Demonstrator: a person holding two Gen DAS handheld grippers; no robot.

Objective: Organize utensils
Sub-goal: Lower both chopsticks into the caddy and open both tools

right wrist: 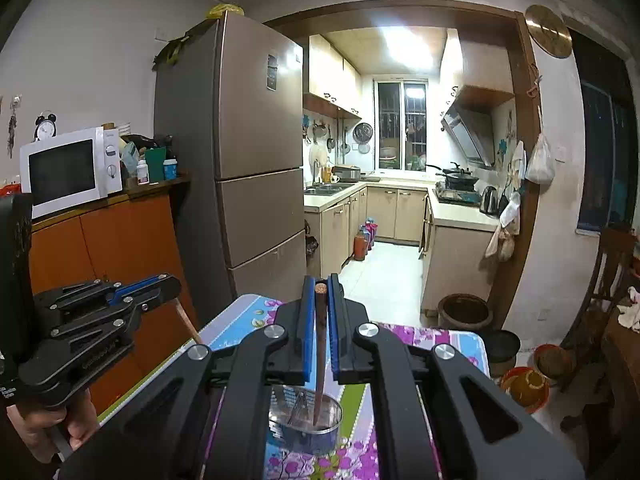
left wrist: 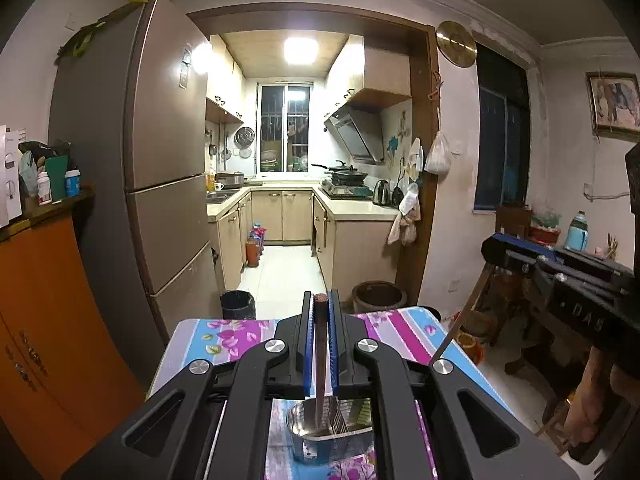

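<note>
The left gripper point(left wrist: 321, 312) has its jaws clamped on a dark brown wooden chopstick point(left wrist: 320, 360), its tip over a shiny round steel holder point(left wrist: 332, 426) on the floral-cloth surface point(left wrist: 224, 340). The right gripper point(right wrist: 321, 292) likewise pinches a second brown chopstick point(right wrist: 320, 360) above the same holder point(right wrist: 308, 420). Judging by this, both chopsticks are in hand but not yet put away.

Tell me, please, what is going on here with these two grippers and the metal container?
A person holds a gripper in each hand. The left gripper is shut on a brown chopstick, and the right gripper on another chopstick. Both hang tip-down over a metal container on the floral tablecloth.
</note>
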